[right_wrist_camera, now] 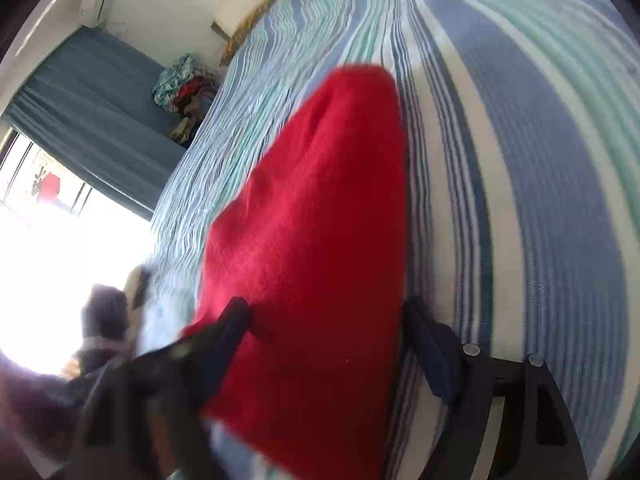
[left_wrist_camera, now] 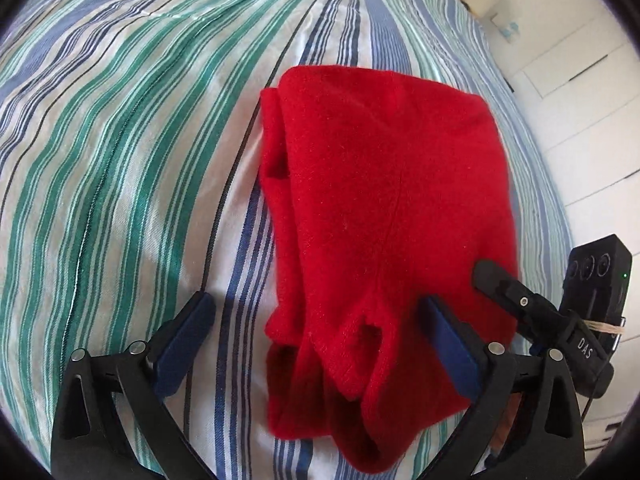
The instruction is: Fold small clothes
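A red knitted garment [left_wrist_camera: 380, 208] lies folded into a thick oblong on the striped bed sheet [left_wrist_camera: 120, 140]. My left gripper [left_wrist_camera: 316, 304] is open, its fingers wide apart over the garment's near end, not holding it. The right gripper [left_wrist_camera: 496, 280] reaches onto the garment's right edge in the left wrist view. In the right wrist view the red garment [right_wrist_camera: 320, 240] fills the space between the spread fingers of my right gripper [right_wrist_camera: 328, 312], which is open; the view is blurred.
A pile of mixed clothes [right_wrist_camera: 184, 92] lies at the far edge of the bed by a blue curtain [right_wrist_camera: 92, 108]. A bright window [right_wrist_camera: 48, 240] is at the left. White cupboard fronts [left_wrist_camera: 580, 80] stand beyond the bed's right edge.
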Demonstrator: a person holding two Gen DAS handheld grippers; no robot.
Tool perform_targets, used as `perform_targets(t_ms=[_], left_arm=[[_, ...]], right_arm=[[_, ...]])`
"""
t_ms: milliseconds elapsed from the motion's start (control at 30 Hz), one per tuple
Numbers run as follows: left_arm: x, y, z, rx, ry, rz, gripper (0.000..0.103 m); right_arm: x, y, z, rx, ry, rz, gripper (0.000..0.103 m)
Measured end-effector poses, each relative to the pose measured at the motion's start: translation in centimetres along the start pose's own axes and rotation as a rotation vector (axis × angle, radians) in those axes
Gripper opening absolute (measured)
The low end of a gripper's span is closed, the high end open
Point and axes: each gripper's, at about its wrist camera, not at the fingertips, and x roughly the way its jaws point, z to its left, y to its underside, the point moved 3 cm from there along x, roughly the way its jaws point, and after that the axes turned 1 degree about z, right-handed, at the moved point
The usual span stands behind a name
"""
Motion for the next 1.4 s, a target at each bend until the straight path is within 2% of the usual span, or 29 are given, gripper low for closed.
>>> perform_targets(t_ms=[33,67,100,167,300,467,567,633,667,700,767,833,867,900,933,967,1000,1100,1200,1300,1400], left_arm=[[0.0,0.0,-0.6,0.028,-0.011,-0.009,0.066],[0.1,0.0,-1.3,0.052,0.026,0.008,0.028],[0.1,-0.2,-1.8,0.049,0.044,0.025,0.026],[-1.3,-1.0,-2.8,0.082,0.036,-0.009,0.023],[-6.2,-3.4,-4.7,0.12,0.087,-0.113,0.023],[-13.5,-5.4,-5.7,0.175,0.139,-0.241,0.023],[-14.5,-5.3,-5.1,0.19,0.125,-0.247,0.026],[-12.7,-4.2,-3.5,0.179,0.081,-0.196,0.038],[-11.2,-3.3,-2.2,0.166,0.043,-0.161,0.049],[-9.7,-2.0,-0.7,0.158,-0.016,-0.122,0.053],[-7.6,1.2,1.7,0.173,-0.157,-0.065,0.052],[-7.8,4.8,3.3,0.209,-0.233,-0.066,0.052],[-8.6,6.5,3.7,0.227,-0.254,-0.082,0.057],[-9.5,8.3,3.9,0.245,-0.274,-0.1,0.069],[-10.4,9.7,3.7,0.262,-0.303,-0.119,0.077],[-11.5,11.1,3.4,0.279,-0.33,-0.142,0.092],[-12.7,12.6,2.6,0.3,-0.348,-0.172,0.1],[-15.8,15.4,0.0,0.365,-0.423,-0.257,0.1],[-17.8,17.1,-1.5,0.342,-0.508,-0.284,0.1],[-19.5,18.0,-1.9,0.315,-0.488,-0.285,0.1],[-20.5,17.9,-2.2,0.313,-0.458,-0.256,0.1]], right_arm=[[0.9,0.2,0.2,-0.018,0.012,-0.001,0.07],[1.3,0.2,0.7,-0.046,0.036,-0.008,0.054],[1.6,0.1,1.0,-0.052,0.054,-0.006,0.048],[1.2,-0.2,1.9,-0.061,0.088,-0.018,0.036],[-1.4,-1.8,6.5,-0.22,0.154,-0.091,0.033],[-6.5,-5.1,12.4,-0.294,0.094,-0.225,0.033],[-8.2,-5.7,14.8,-0.319,0.056,-0.261,0.033],[-7.7,-5.5,15.1,-0.305,0.043,-0.25,0.036],[-7.0,-5.0,14.8,-0.289,0.047,-0.23,0.043],[-6.1,-4.2,14.1,-0.268,0.059,-0.203,0.047],[-4.2,-1.5,11.8,-0.226,0.113,-0.132,0.067],[-3.7,2.1,9.1,-0.206,0.186,-0.072,0.068],[-3.7,4.0,8.1,-0.205,0.217,-0.051,0.068],[-4.0,5.6,7.2,-0.204,0.242,-0.041,0.068],[-4.7,7.4,6.4,-0.202,0.268,-0.036,0.07],[-5.6,8.9,5.7,-0.204,0.293,-0.033,0.074],[-6.4,10.4,5.6,-0.206,0.319,-0.031,0.077],[-9.1,13.6,6.5,-0.216,0.379,-0.029,0.089],[-11.6,15.8,8.6,-0.212,0.418,-0.042,0.098],[-13.2,17.6,11.3,-0.241,0.423,-0.047,0.102],[-14.2,19.1,13.7,-0.313,0.479,-0.036,0.102]])
